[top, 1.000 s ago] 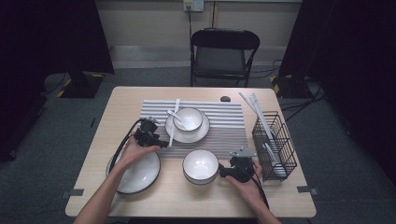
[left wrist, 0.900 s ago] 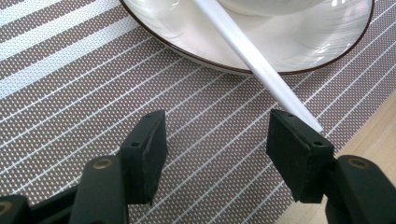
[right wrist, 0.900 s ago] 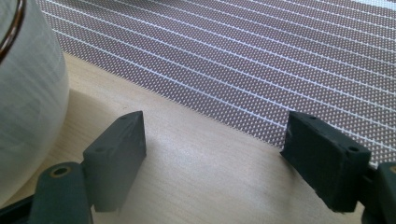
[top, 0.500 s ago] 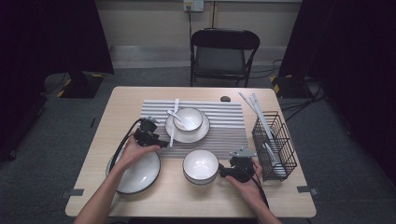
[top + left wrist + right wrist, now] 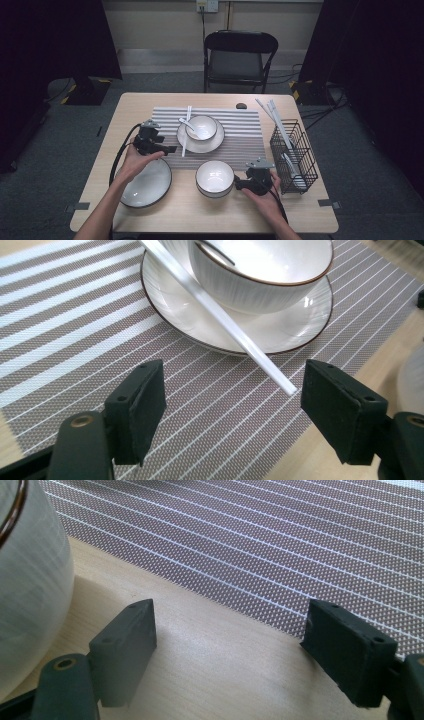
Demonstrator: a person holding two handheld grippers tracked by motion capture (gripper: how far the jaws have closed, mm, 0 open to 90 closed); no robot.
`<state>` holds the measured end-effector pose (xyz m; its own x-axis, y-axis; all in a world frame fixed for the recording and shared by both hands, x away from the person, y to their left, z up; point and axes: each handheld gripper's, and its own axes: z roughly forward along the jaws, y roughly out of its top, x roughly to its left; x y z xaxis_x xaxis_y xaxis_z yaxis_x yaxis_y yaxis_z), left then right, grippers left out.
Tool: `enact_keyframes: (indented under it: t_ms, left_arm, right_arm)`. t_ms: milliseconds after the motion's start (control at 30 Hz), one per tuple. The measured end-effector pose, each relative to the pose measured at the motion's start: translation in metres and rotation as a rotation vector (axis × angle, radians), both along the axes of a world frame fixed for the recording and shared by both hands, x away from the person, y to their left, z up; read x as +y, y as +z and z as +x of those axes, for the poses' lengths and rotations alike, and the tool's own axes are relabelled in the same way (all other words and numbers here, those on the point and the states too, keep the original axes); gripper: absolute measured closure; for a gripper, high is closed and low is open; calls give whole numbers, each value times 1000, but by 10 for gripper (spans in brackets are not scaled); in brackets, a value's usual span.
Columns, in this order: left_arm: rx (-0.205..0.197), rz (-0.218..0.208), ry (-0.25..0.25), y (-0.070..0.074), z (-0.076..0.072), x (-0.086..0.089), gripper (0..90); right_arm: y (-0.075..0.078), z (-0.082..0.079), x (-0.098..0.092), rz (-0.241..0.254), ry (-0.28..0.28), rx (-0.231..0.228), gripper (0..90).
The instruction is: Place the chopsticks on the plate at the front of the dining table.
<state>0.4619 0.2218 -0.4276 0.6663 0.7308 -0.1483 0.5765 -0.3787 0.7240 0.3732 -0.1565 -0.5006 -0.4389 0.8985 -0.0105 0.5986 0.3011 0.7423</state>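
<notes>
The white chopstick [image 5: 220, 315] lay free across the plate's [image 5: 295, 325] rim beside the bowl [image 5: 260, 270], its near tip between the left gripper's [image 5: 232, 405] just-widened, empty jaws, while the right gripper [image 5: 230, 645] gaped empty over the tabletop [image 5: 200, 670].

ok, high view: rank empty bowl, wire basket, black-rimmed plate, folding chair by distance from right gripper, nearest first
From the right gripper:
1. empty bowl, just beside it toward the table's middle
2. wire basket, at the table's right edge
3. black-rimmed plate, near the left hand
4. folding chair, beyond the table
</notes>
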Motion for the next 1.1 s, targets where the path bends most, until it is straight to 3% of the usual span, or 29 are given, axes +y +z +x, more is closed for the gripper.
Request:
enact_keyframes:
  t_ms: [67, 133, 233, 467, 567, 633, 700, 800, 1100]
  left_arm:
    - [-13, 9, -2, 4, -5, 1, 250]
    - [-51, 22, -10, 8, -11, 4, 247]
    - [-65, -12, -3, 10, -18, 9, 238]
    - [-97, -21, 14, 14, -32, 21, 223]
    - [-127, -72, 20, 15, -40, 29, 218]
    - [-119, -55, 16, 13, -44, 32, 205]
    - [-155, -28, 28, 12, -51, 35, 214]
    - [-143, -36, 34, 8, -57, 43, 205]
    - [-129, 2, 78, 1, -73, 70, 209]
  right_arm:
    - [0, 0, 0, 0, 0, 0, 203]
    - [0, 0, 0, 0, 0, 0, 204]
    - [0, 0, 0, 0, 0, 0, 204]
    - [0, 0, 0, -1, 0, 0, 204]
    - [0, 0, 0, -1, 1, 0, 203]
    - [0, 0, 0, -1, 0, 0, 203]
    - [0, 0, 0, -1, 0, 0, 203]
    - [0, 0, 0, -1, 1, -1, 203]
    - [0, 0, 0, 0, 2, 0, 203]
